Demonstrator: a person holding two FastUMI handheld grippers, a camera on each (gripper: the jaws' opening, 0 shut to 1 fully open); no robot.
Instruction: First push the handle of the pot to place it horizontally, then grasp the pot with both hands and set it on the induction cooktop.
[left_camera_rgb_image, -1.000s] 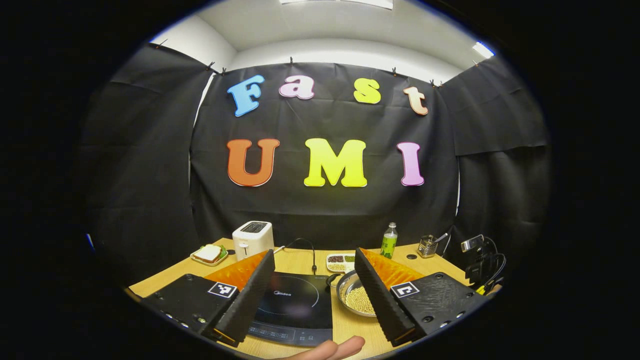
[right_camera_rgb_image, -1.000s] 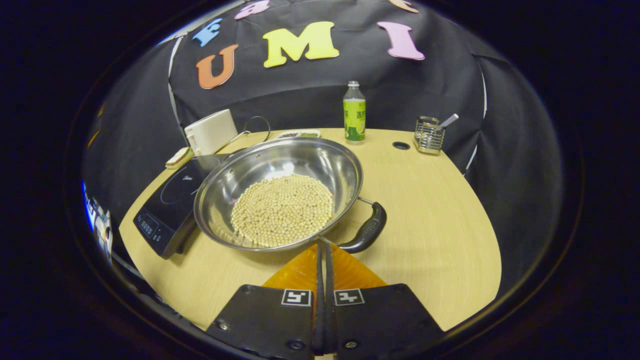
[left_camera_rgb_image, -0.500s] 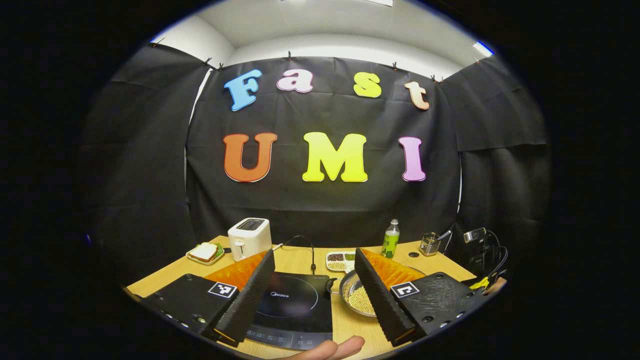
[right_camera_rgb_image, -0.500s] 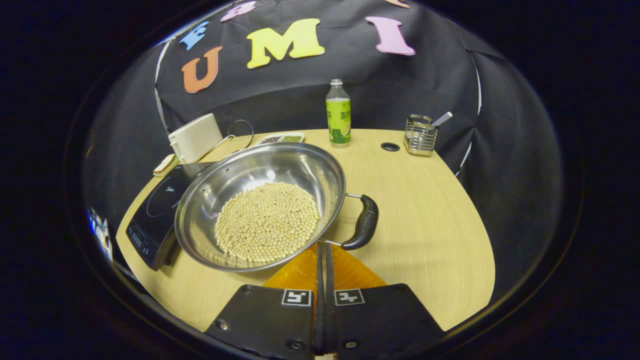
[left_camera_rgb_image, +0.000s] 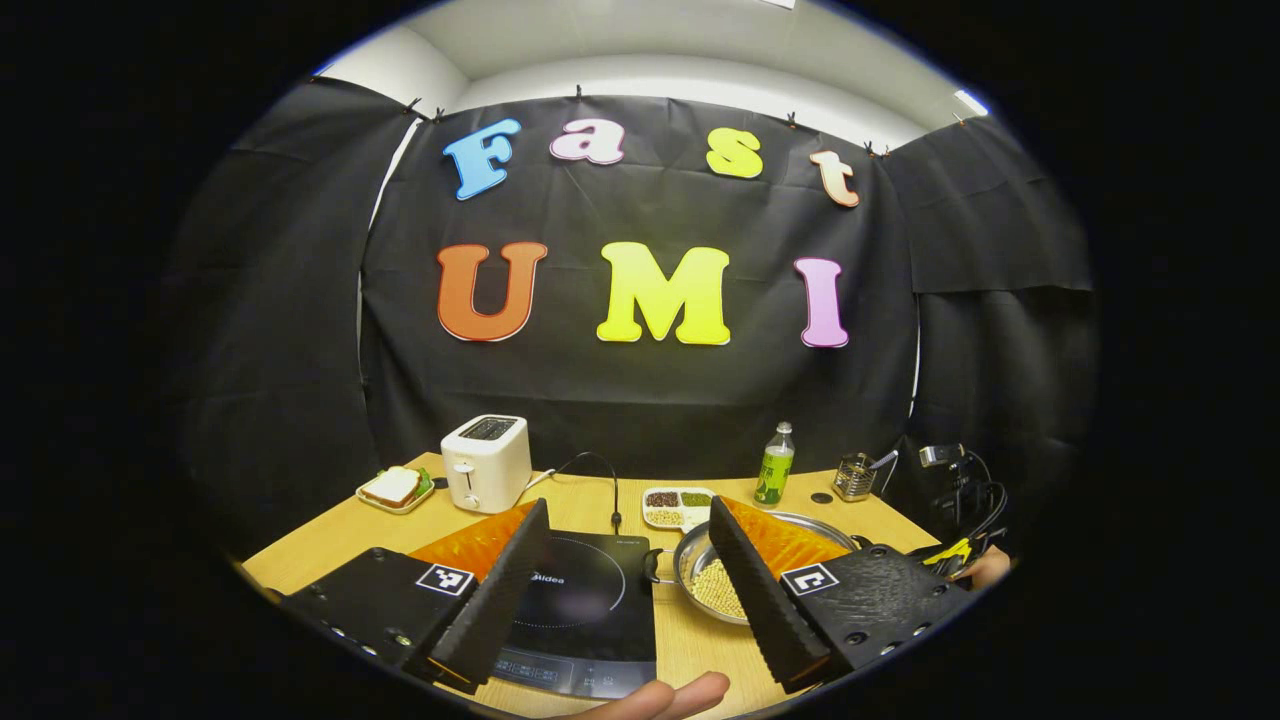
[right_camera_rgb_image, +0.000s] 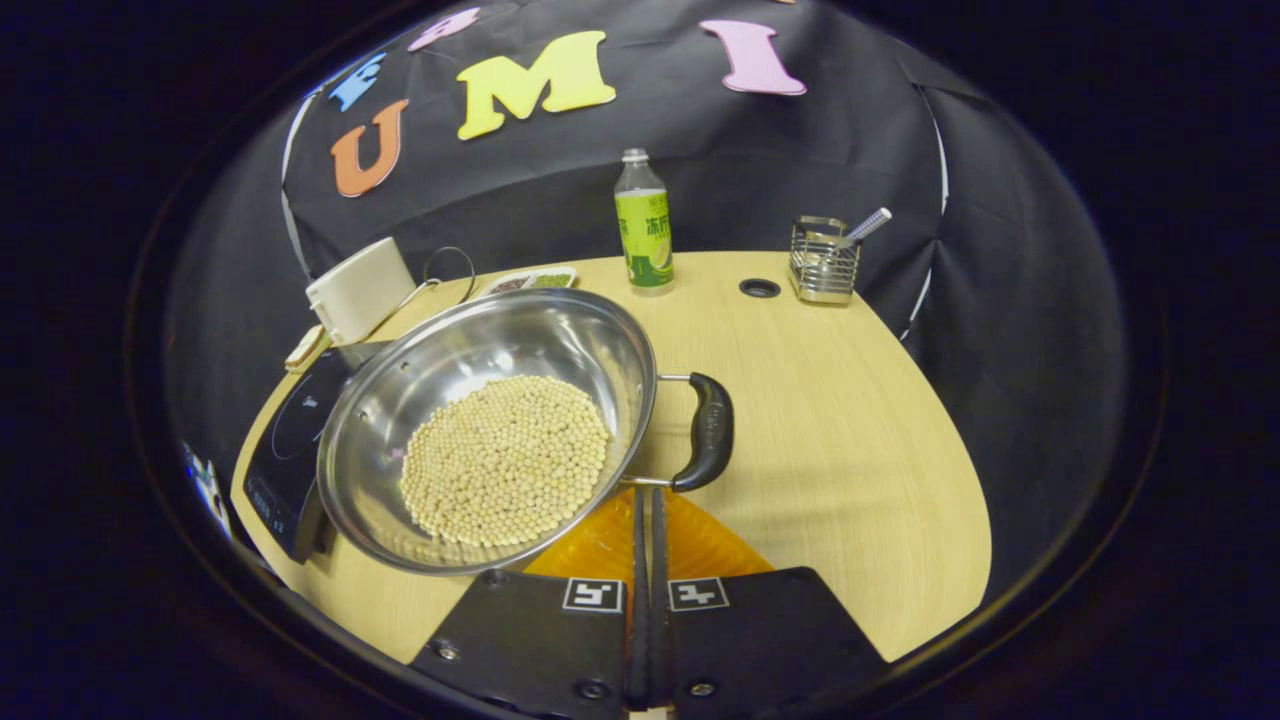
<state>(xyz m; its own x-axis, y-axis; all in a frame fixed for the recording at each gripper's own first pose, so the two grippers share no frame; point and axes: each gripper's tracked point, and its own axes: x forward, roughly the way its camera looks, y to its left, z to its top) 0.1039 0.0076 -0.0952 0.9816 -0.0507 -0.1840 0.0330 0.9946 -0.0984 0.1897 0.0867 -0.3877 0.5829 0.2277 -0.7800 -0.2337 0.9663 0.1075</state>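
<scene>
right tongs (right_camera_rgb_image: 645, 500) closed beside the pot's handle (right_camera_rgb_image: 708, 432); left tongs (left_camera_rgb_image: 630, 520) agape.

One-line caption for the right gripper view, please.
Right gripper, shut, points at the pot's black handle; the pot holds beans, beside the cooktop.

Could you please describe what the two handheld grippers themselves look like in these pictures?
The left gripper has long ribbed fingers backed by translucent orange panels, on flat black bodies each bearing a square black-and-white marker. The right gripper shows the same build: black plates with two square markers, screws, and an orange panel behind its fingers.
</scene>
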